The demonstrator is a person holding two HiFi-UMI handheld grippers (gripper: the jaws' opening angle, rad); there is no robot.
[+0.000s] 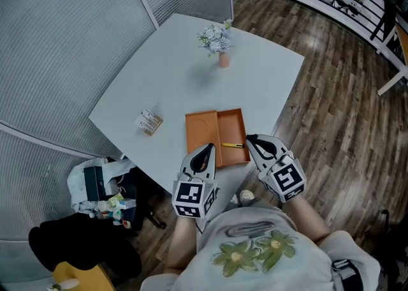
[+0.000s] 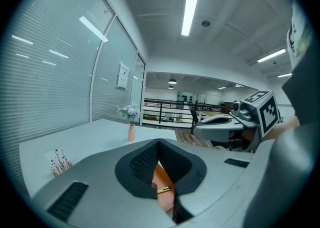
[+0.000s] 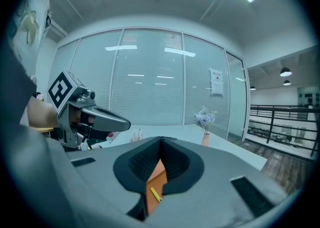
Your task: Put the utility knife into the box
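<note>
Orange box [image 1: 217,131]: near-left corner hidden under tip of left gripper [image 1: 208,147]. Utility knife [image 1: 233,145]: too small for blade or slider detail. Both gripper views: box and knife visible only as sliver below closed jaws, rest masked by gripper body. Small carton [image 1: 148,121]: print unreadable. Floor clutter [image 1: 102,191]: items indistinct. Wall notice [image 2: 122,76]: text too small.

My grey-and-black plastic left gripper [image 1: 206,152] and matching right gripper [image 1: 253,140], held side by side in front of my chest, both pointing forward and slightly downward. Each pair of fingers is closed tip to tip, with nothing gripped.
</note>
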